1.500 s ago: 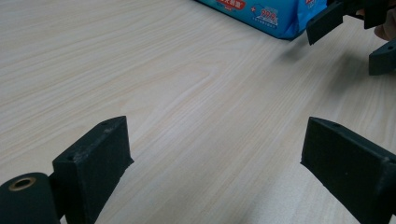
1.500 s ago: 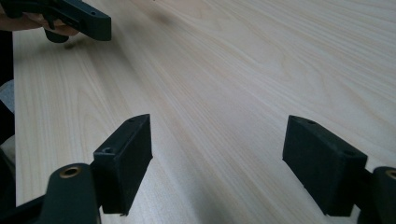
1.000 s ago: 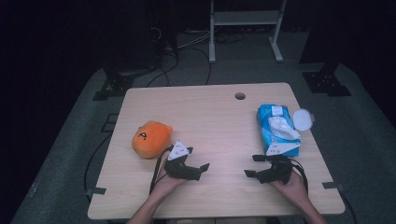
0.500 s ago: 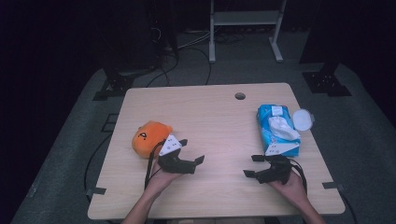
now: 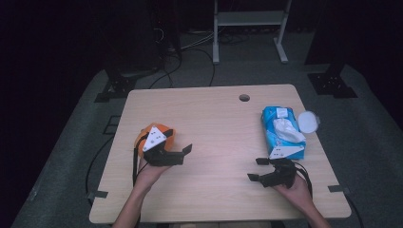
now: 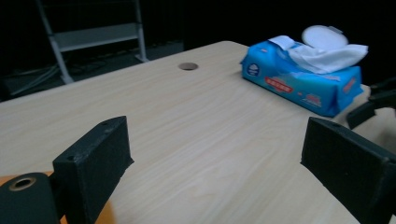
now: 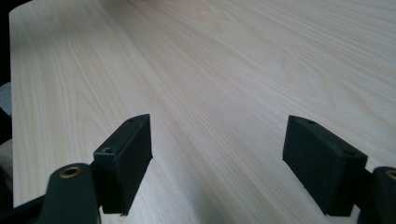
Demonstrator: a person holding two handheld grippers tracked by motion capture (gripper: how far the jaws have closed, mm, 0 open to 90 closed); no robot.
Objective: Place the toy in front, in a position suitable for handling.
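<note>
Spanning a dark room, pale wooden table (image 5: 214, 123) on grey floor (image 5: 370, 142).

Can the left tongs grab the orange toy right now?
Probably yes. The left tongs are open and hover right over the orange plush toy, with nothing between them. But the jaws point away toward the blue wipes pack, so the hand would likely have to turn or pull back first.

A wooden table (image 5: 214, 118) stands before a metal rack (image 5: 249, 19).
</note>
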